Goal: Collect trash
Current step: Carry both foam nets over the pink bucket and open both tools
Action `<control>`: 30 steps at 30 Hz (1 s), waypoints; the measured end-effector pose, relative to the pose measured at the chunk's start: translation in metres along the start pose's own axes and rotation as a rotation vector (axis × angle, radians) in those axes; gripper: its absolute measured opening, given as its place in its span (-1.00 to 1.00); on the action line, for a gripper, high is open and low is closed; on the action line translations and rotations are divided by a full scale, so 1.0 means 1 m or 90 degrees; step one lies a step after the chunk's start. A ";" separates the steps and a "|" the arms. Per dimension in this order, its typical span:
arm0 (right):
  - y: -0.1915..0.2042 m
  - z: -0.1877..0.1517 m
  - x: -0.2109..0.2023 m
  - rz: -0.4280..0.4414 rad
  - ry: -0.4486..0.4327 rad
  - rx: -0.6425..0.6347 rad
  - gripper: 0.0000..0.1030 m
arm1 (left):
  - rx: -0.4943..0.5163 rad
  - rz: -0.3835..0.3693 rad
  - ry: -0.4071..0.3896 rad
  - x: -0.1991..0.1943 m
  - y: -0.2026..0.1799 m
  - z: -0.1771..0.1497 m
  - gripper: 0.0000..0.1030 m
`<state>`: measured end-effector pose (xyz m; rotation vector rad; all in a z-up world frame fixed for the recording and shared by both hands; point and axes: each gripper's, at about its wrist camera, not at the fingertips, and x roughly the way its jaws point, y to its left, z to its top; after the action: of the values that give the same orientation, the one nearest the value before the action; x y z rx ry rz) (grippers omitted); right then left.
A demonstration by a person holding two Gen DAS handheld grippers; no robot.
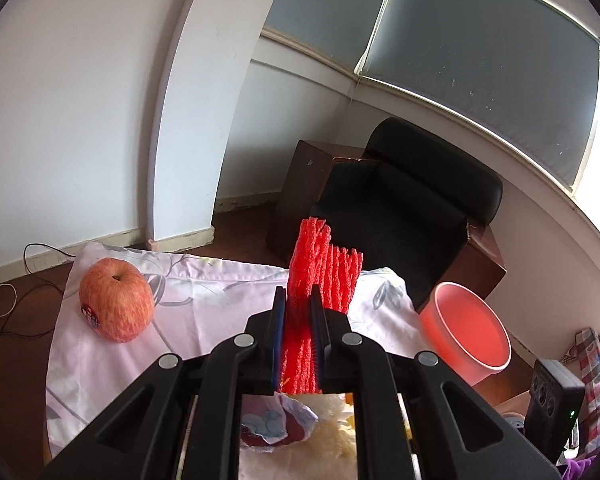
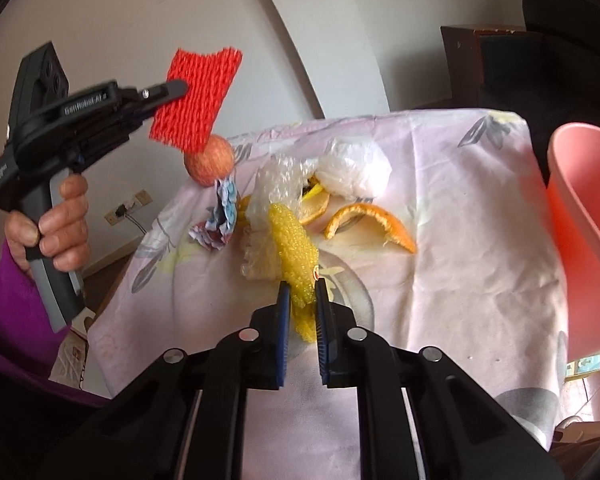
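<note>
The red foam net (image 1: 320,276) is up in the air, pinched by the left gripper (image 1: 298,304), the right gripper (image 2: 302,300) pinches a yellow foam net (image 2: 294,252) on the table cloth (image 2: 460,240), and the pink bin (image 1: 470,334) beside the table has nothing in it.

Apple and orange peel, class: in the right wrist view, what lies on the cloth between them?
Between the apple and the orange peel lie a crumpled printed wrapper, clear bubble wrap and yellow foam netting. The right wrist view shows this.

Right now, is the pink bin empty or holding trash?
Empty as far as visible: the pink bin shows only bare pink inside in the left wrist view; the right view hides its bottom.
</note>
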<state>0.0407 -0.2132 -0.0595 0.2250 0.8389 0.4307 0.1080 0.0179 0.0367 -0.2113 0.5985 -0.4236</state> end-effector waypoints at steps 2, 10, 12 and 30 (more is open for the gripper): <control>0.000 0.001 -0.006 -0.001 -0.014 0.001 -0.76 | 0.003 -0.004 -0.002 -0.003 -0.005 -0.001 -0.80; -0.016 0.005 -0.038 -0.021 -0.071 0.026 -0.76 | 0.013 -0.030 0.009 -0.002 -0.029 -0.007 -0.80; -0.022 0.006 -0.045 -0.030 -0.087 0.037 -0.76 | 0.014 -0.037 0.014 0.001 -0.036 -0.009 -0.80; -0.103 0.011 -0.119 -0.167 -0.230 0.149 -0.76 | 0.062 -0.110 0.061 0.040 -0.120 -0.016 -0.80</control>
<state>0.0072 -0.3591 -0.0096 0.3917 0.5516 0.0399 0.0891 -0.1079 0.0410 -0.1509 0.6536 -0.6306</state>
